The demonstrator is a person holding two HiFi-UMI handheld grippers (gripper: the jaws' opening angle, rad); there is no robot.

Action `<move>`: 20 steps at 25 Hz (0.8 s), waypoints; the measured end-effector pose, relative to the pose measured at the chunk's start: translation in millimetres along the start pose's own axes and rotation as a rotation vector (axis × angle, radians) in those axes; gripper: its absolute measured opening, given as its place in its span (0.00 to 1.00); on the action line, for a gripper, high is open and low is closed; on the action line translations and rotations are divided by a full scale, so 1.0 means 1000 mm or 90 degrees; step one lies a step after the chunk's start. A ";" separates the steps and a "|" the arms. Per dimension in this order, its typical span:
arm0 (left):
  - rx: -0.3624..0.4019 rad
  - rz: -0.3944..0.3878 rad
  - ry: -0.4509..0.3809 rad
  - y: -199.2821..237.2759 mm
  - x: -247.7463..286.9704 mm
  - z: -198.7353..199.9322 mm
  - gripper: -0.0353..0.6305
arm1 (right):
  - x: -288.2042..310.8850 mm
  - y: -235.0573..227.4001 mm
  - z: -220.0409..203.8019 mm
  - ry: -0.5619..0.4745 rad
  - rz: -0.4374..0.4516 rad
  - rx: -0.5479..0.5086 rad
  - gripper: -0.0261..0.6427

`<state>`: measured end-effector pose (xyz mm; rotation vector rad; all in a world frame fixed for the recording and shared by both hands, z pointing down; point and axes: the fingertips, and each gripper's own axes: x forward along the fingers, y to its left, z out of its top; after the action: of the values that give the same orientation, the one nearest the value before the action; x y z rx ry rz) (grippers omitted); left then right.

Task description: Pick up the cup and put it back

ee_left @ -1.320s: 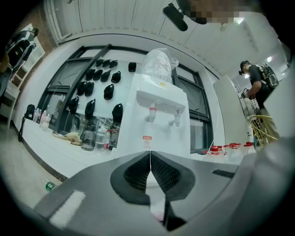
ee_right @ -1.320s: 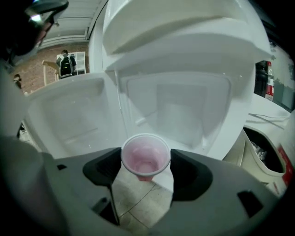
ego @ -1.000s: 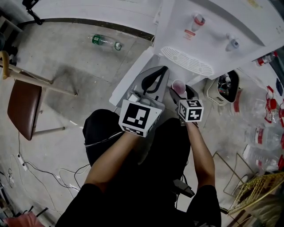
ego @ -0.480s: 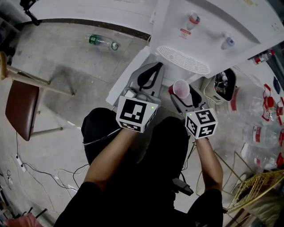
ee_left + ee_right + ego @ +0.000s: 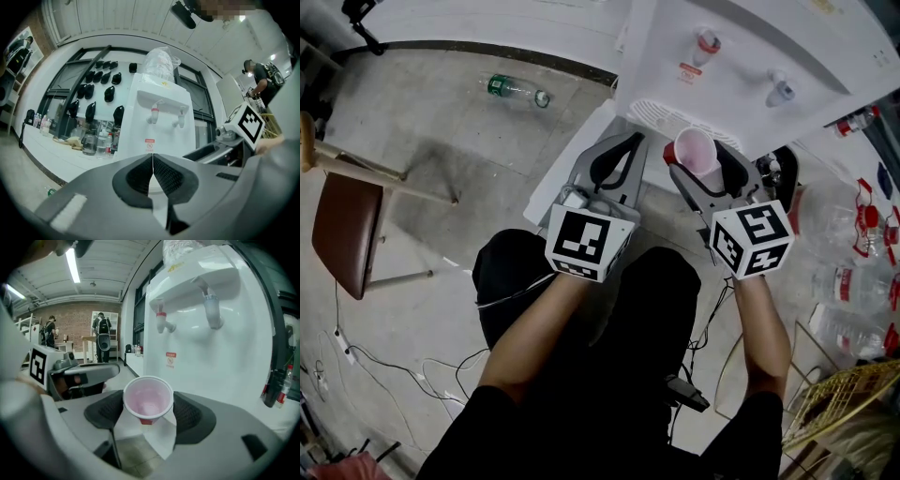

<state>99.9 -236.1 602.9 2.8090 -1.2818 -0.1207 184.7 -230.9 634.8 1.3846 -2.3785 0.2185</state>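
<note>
A pink-lined plastic cup (image 5: pixel 695 152) (image 5: pixel 147 400) with a red outside is held upright and empty between the jaws of my right gripper (image 5: pixel 701 169) (image 5: pixel 148 412), which is shut on it. It hangs just in front of the white water dispenser (image 5: pixel 741 66) (image 5: pixel 211 333), below the red tap (image 5: pixel 707 42) (image 5: pixel 162 322) and near the drip grille (image 5: pixel 684 117). My left gripper (image 5: pixel 616 161) (image 5: pixel 153 177) is shut with nothing in it, jaws touching, to the left of the cup and pointing at the dispenser (image 5: pixel 161 117).
A green bottle (image 5: pixel 515 89) lies on the concrete floor at the far left, and a brown chair (image 5: pixel 342 225) stands further left. Several clear bottles (image 5: pixel 853 281) and a wire basket (image 5: pixel 848 412) crowd the right side. A black-and-white appliance (image 5: pixel 783 173) sits beside the dispenser.
My right gripper has lifted the cup up and forward toward the dispenser's taps. The left gripper has stayed almost still.
</note>
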 end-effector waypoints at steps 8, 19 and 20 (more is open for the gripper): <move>0.010 -0.001 -0.003 -0.004 0.000 0.002 0.06 | 0.032 -0.019 0.021 0.001 -0.027 -0.011 0.52; 0.003 0.001 -0.004 0.002 -0.003 0.001 0.06 | 0.056 -0.025 0.022 0.015 -0.036 -0.010 0.52; 0.002 0.001 -0.004 0.003 -0.003 0.001 0.06 | 0.057 -0.026 0.023 0.013 -0.037 -0.008 0.52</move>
<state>95.6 -236.0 602.1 2.8126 -1.2874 -0.1272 176.0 -297.1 634.6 1.4364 -2.3163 0.1995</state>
